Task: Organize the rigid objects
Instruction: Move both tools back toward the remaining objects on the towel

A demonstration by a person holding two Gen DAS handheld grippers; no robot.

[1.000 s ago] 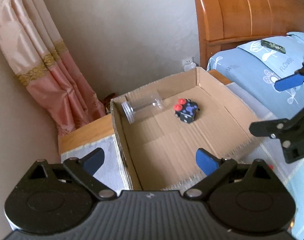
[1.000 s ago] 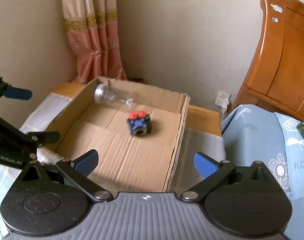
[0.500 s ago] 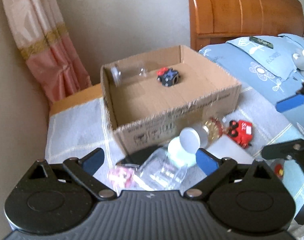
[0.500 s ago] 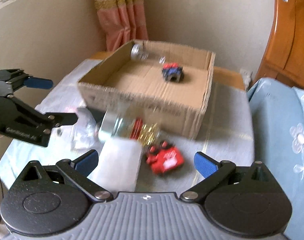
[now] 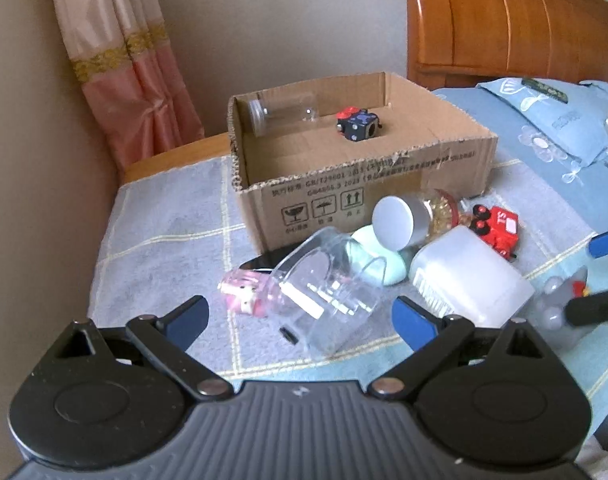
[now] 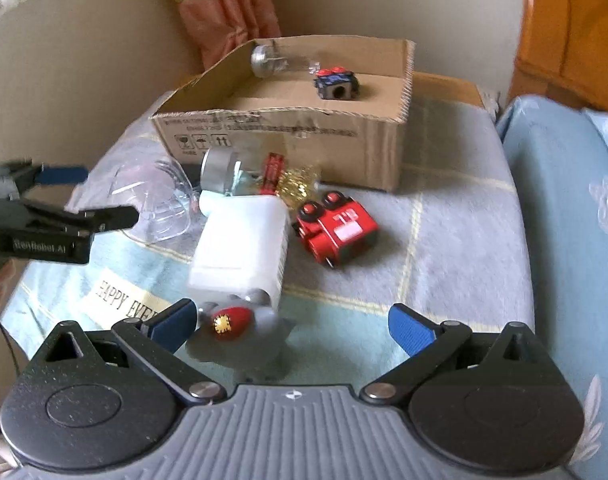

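Note:
An open cardboard box (image 5: pixel 384 184) (image 6: pixel 287 140) holds a clear bottle (image 5: pixel 281 114) (image 6: pixel 271 60) and a dark blue toy cube (image 5: pixel 358 124) (image 6: pixel 336 84). In front of it lies a pile: a clear plastic jar (image 5: pixel 328 296), a pink toy (image 5: pixel 243 294), a mint object (image 5: pixel 376 258), a silver-lidded jar with gold contents (image 5: pixel 416 220) (image 6: pixel 239 172), a white container (image 5: pixel 472 280) (image 6: pixel 239 244), a red toy car (image 5: pixel 498 232) (image 6: pixel 338 232) and a grey toy with a red spot (image 6: pixel 235 336). My left gripper (image 5: pixel 299 320) is open before the clear jar. My right gripper (image 6: pixel 291 326) is open over the grey toy.
The pile rests on a grey-blue checked cloth (image 5: pixel 163 248) (image 6: pixel 444 248). A pink curtain (image 5: pixel 131 64) hangs at the back left. A wooden headboard (image 5: pixel 504 20) and a blue floral pillow (image 5: pixel 552 128) stand at the right.
Both grippers have pulled back from over the box and dropped lower, so the pile in front of the box has come into view. Both stay open.

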